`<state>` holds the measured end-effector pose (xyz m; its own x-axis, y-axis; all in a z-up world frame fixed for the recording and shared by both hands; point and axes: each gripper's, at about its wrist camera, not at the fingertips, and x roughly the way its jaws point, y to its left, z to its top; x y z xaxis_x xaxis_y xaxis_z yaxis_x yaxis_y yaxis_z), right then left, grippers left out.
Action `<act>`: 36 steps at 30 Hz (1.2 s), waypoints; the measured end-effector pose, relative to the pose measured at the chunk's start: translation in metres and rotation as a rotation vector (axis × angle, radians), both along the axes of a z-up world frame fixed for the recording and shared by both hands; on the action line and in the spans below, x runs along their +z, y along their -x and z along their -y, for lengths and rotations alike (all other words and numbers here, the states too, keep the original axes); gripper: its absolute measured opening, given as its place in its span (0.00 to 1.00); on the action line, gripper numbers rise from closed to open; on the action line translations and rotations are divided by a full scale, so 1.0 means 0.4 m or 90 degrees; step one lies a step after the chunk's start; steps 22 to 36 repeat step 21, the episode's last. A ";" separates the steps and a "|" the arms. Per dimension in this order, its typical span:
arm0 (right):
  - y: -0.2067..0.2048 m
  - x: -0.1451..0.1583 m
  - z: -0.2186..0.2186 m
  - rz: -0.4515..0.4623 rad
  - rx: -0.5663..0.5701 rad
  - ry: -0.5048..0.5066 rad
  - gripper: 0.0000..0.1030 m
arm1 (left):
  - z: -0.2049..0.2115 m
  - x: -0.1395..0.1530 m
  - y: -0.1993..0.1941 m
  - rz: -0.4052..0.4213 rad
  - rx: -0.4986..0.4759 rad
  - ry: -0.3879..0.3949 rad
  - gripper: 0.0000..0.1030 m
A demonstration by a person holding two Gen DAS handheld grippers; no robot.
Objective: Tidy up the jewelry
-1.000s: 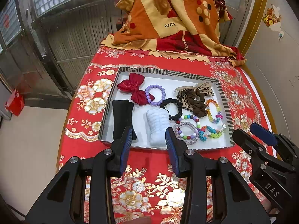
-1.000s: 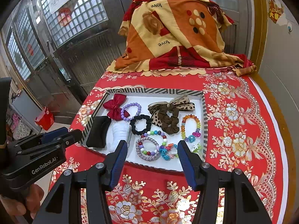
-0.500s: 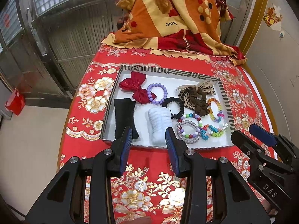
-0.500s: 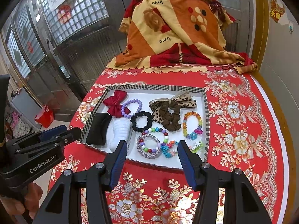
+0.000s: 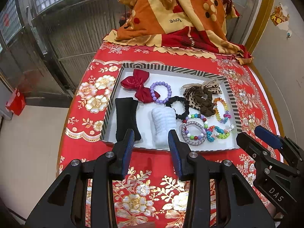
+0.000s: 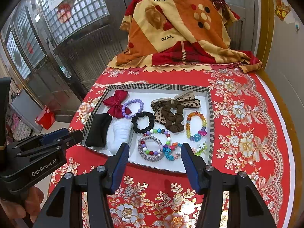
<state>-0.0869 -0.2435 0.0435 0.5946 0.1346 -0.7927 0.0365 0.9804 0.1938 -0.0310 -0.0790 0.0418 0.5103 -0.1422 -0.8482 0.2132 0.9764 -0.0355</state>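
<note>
A striped-rim white tray [image 5: 169,69] [image 6: 209,117] on the red table holds a red bow [image 5: 138,85] [image 6: 116,102], purple bead bracelet [image 5: 160,93] [image 6: 133,107], black scrunchie [image 5: 178,107] [image 6: 142,122], leopard and brown scrunchies [image 5: 201,96] [image 6: 172,114], white band [image 5: 164,125] [image 6: 120,136], black band [image 5: 126,116] [image 6: 97,131] and several bead bracelets [image 5: 193,131] [image 6: 152,148]. My left gripper [image 5: 151,136] is open and empty above the tray's near edge. My right gripper [image 6: 154,150] is open and empty, over the near bracelets.
A folded orange and red blanket [image 5: 178,13] [image 6: 182,28] lies at the table's far end. The red floral tablecloth [image 5: 144,193] [image 6: 245,138] covers the table; its left edge drops to the floor. A wall runs along the right side.
Both grippers have moved slightly back from the tray, so it sits a little farther away. The jaws stay open and no item in the tray has moved.
</note>
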 end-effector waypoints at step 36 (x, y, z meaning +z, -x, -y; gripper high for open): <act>-0.002 -0.026 0.014 -0.008 0.001 -0.009 0.55 | 0.011 -0.023 -0.005 -0.006 -0.016 -0.003 0.35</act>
